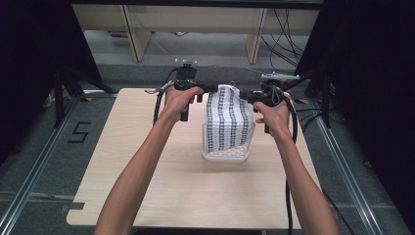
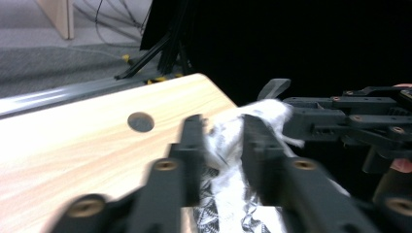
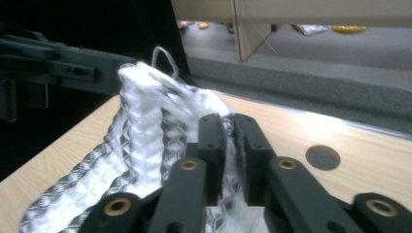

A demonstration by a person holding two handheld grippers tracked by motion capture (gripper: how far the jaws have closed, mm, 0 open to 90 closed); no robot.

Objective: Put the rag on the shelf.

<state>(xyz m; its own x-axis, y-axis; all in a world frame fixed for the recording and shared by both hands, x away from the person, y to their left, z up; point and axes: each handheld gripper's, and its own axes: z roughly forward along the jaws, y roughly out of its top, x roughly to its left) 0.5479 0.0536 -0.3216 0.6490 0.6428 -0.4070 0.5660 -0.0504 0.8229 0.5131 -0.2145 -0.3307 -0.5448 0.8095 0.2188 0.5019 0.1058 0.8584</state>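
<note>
A person's two bare forearms reach in from the near edge of a light wooden table (image 1: 161,196), each hand gripping a black two-jaw tool. Between them hangs a white cloth (image 1: 229,120) with dark patterned stripes — a quilted-looking towel, held up by its top edge so it drapes straight down.

The left gripper (image 1: 208,89) has its jaws clamped on the cloth's top left corner; in the left gripper view (image 2: 223,141) the white fabric is bunched between the two black jaws, which stand a little apart with the cloth filling the gap. The right gripper (image 1: 248,97) pinches the top right corner; in the right gripper view (image 3: 229,145) its jaws are pressed nearly together with a thin fold of cloth (image 3: 145,141) caught between them, and a loose thread loops up from the cloth's top edge.

The lower end of the cloth drops into a small white basket (image 1: 225,155) with perforated sides, which sits on the table toward the far right part of the surface, closer to the right edge than the left. The cloth's bottom rests inside it — how much is folded within cannot be made out.

A round dark hole (image 3: 322,157) marks the tabletop near a far corner. Beyond the far edge lie grey floor, wooden furniture legs (image 1: 137,39) and loose cables (image 1: 284,34).
</note>
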